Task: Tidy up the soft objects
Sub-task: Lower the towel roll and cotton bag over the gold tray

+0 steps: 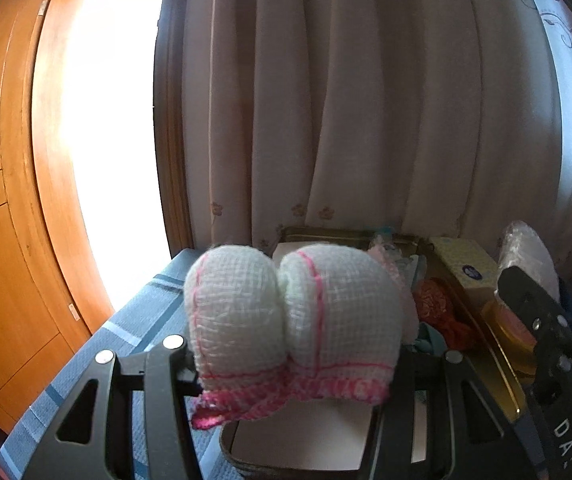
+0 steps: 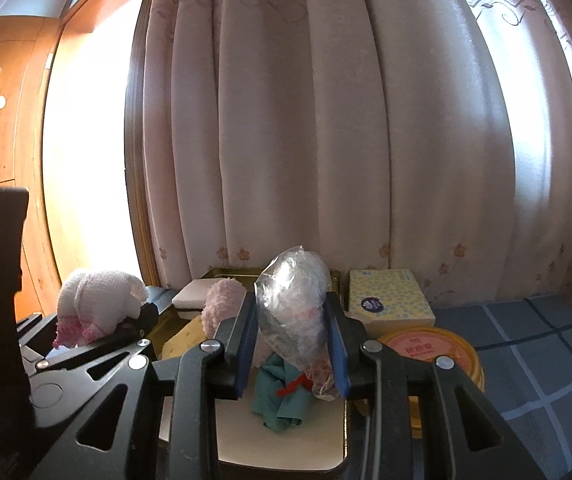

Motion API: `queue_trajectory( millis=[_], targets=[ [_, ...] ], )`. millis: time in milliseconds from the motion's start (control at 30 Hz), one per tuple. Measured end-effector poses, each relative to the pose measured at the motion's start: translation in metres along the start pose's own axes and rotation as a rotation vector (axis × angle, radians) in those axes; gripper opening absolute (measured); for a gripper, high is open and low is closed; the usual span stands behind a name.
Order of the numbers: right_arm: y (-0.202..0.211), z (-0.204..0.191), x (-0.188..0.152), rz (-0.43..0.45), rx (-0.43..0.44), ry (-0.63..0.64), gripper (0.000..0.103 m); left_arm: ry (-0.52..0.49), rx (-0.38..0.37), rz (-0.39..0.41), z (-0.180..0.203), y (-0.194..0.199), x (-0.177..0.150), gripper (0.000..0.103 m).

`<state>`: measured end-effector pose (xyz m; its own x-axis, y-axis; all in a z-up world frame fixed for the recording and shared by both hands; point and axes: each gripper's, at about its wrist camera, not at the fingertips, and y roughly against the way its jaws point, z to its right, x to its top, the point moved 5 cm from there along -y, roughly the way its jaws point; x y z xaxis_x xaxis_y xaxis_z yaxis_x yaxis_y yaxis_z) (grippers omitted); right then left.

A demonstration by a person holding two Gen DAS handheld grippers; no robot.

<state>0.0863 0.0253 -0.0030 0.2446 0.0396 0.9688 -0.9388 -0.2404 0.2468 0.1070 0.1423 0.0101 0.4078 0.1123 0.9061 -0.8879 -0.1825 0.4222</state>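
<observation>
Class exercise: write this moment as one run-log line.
left gripper: shut on white-pink knitted item | right gripper: shut on clear plastic bag | both above gold tray

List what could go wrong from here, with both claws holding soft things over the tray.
1. The right claw pinches a crinkly clear plastic bag that bulges above its fingers; the slick film could slip out.
2. The left claw grips the white and pink knitted bundle only near its pink hem, so it may sag or tip out.
3. The tray already holds a teal cloth and other items, so a drop could land on top of them.
</observation>
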Motion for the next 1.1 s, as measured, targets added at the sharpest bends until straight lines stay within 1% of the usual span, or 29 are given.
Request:
queue_trajectory(
  millis=[167, 367, 600, 733, 833, 933, 1100],
  targets=[
    [-0.001, 0.001, 0.005, -0.02, 0.0, 0.002, 0.035, 0.002, -0.002, 0.002, 0.0, 0.003, 0.008, 0.049],
    [-0.012, 0.005, 0.015, -0.065, 0.01, -0.037, 0.035, -0.036, 0.009, -0.048, 0.007, -0.006, 0.009, 0.049],
    [-0.024, 0.004, 0.025, -0.139, 0.025, -0.043, 0.035, -0.028, -0.009, -0.099, 0.007, -0.012, 0.02, 0.049],
    [-0.025, 0.003, 0.032, -0.146, 0.028, -0.033, 0.035, -0.051, -0.009, -0.097, 0.006, -0.009, 0.024, 0.049],
    [-0.024, 0.003, 0.036, -0.136, 0.022, -0.014, 0.035, -0.05, -0.013, -0.102, 0.007, -0.008, 0.024, 0.049],
    [-0.027, 0.005, 0.04, -0.149, 0.029, -0.016, 0.035, -0.053, -0.01, -0.11, 0.008, -0.01, 0.024, 0.049],
    [-0.039, 0.009, 0.043, -0.209, 0.048, -0.032, 0.035, -0.068, -0.006, -0.142, 0.011, -0.019, 0.026, 0.049]
  ],
)
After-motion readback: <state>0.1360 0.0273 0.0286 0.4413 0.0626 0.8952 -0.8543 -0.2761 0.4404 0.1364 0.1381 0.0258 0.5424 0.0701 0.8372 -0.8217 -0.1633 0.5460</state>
